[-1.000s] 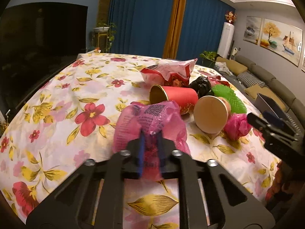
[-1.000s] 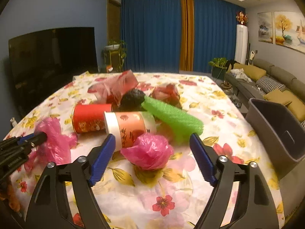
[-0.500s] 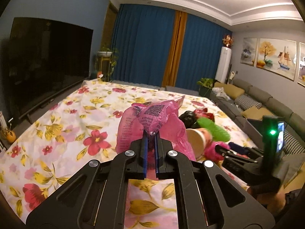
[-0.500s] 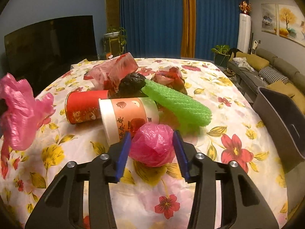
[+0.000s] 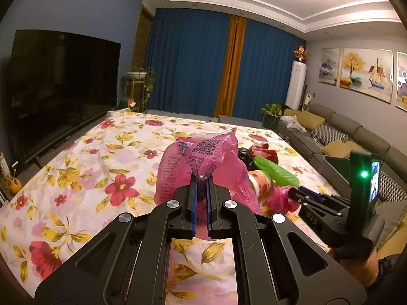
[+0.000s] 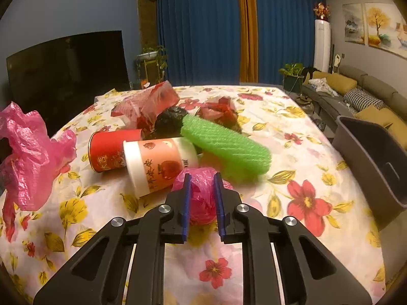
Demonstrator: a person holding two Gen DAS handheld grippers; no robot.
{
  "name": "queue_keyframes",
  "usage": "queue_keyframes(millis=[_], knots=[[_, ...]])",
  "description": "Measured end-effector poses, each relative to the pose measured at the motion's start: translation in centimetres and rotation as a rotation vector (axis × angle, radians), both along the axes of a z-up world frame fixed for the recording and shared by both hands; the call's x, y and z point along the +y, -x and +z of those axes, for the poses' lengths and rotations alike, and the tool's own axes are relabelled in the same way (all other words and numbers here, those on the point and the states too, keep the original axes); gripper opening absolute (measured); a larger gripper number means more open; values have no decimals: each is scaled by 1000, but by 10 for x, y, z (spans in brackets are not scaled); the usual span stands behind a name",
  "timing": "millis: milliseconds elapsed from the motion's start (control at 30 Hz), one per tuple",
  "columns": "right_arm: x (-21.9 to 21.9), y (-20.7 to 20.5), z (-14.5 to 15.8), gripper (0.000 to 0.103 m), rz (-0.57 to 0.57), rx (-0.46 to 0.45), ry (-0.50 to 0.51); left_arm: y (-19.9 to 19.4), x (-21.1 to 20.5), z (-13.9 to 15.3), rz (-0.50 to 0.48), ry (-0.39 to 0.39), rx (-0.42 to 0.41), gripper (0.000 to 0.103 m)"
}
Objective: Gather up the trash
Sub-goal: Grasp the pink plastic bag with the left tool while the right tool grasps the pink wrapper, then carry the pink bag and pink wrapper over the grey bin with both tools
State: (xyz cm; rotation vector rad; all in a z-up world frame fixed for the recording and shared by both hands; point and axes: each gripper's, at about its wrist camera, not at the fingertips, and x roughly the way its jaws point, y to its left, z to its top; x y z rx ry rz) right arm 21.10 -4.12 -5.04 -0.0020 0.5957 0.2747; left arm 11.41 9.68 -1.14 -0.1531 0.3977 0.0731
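Note:
My left gripper [image 5: 201,181] is shut on a crumpled pink plastic bag [image 5: 218,162] and holds it above the floral tablecloth [image 5: 101,167]; the bag also shows at the left of the right wrist view [image 6: 28,157]. My right gripper [image 6: 202,178] is shut on a pink balled-up bag [image 6: 202,195] that rests on the cloth. Behind it lie a white-and-orange paper cup [image 6: 157,165], a red cup [image 6: 112,150], a green foam net [image 6: 226,147], a black bag [image 6: 170,119] and red wrappers [image 6: 150,104]. The right gripper shows in the left wrist view [image 5: 302,195].
A grey bin [image 6: 374,160] stands at the table's right edge. A sofa [image 5: 356,137] runs along the right wall. A dark TV [image 5: 58,86] stands at the left. Blue curtains hang at the back.
My left gripper has lifted the pink bag off the cloth. My right gripper has closed from wide open onto the pink balled-up bag.

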Motion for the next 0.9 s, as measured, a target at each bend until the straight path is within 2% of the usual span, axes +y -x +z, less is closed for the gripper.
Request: queue_keyframes(millis=[467, 900], knots=[[-42, 33, 41, 16, -25, -115, -66, -1, -23, 6, -50, -4, -17, 5], [-84, 56, 66, 16, -67, -192, -70, -6, -66, 16, -112, -24, -29, 5]])
